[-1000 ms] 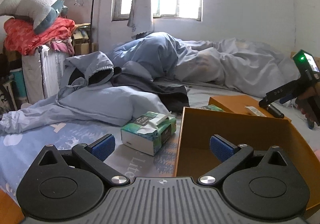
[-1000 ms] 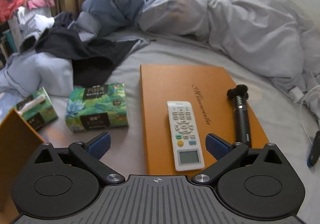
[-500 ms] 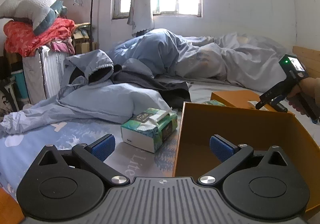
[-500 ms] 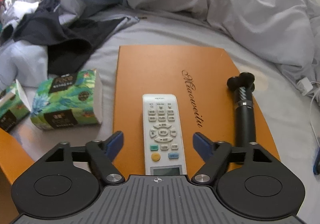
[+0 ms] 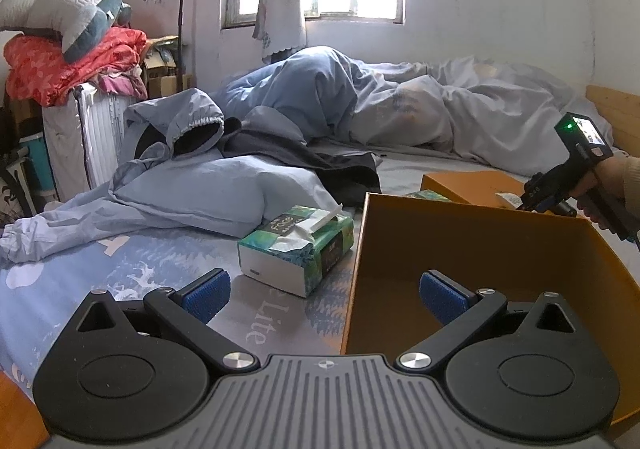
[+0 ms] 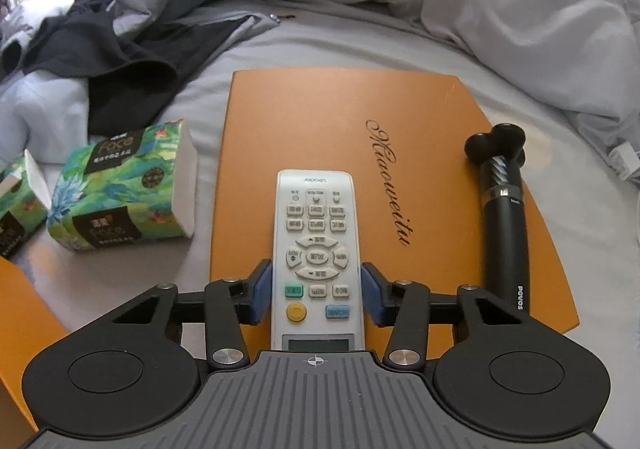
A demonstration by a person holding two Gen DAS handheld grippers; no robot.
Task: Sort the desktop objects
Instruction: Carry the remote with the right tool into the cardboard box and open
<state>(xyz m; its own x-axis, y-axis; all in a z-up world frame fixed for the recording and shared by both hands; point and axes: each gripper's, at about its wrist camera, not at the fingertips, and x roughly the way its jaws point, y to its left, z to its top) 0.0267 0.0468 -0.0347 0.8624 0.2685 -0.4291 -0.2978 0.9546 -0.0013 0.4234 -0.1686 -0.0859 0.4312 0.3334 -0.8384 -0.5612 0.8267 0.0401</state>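
A white remote control (image 6: 316, 249) lies on a flat orange box lid (image 6: 340, 117) on the bed. My right gripper (image 6: 316, 291) straddles the remote's lower half, its blue pads (image 6: 262, 289) close beside both edges, narrowed but with slight gaps showing. A black handheld device (image 6: 504, 225) lies on the lid's right side. A green tissue pack (image 6: 120, 189) lies left of the lid. My left gripper (image 5: 324, 295) is open and empty, over the near left wall of an open orange box (image 5: 480, 249). An opened tissue pack (image 5: 296, 249) lies left of that box.
Rumpled grey-blue bedding (image 5: 400, 101) and dark clothes (image 6: 120, 49) cover the far side of the bed. A radiator piled with red blankets (image 5: 80, 97) stands at the left. The right gripper's handle and hand (image 5: 580, 177) show beyond the box. A white charger (image 6: 622, 161) lies at the right.
My right gripper moved forward and down over the remote, and its jaws narrowed from wide open to close beside the remote's edges. The left gripper stayed almost still.
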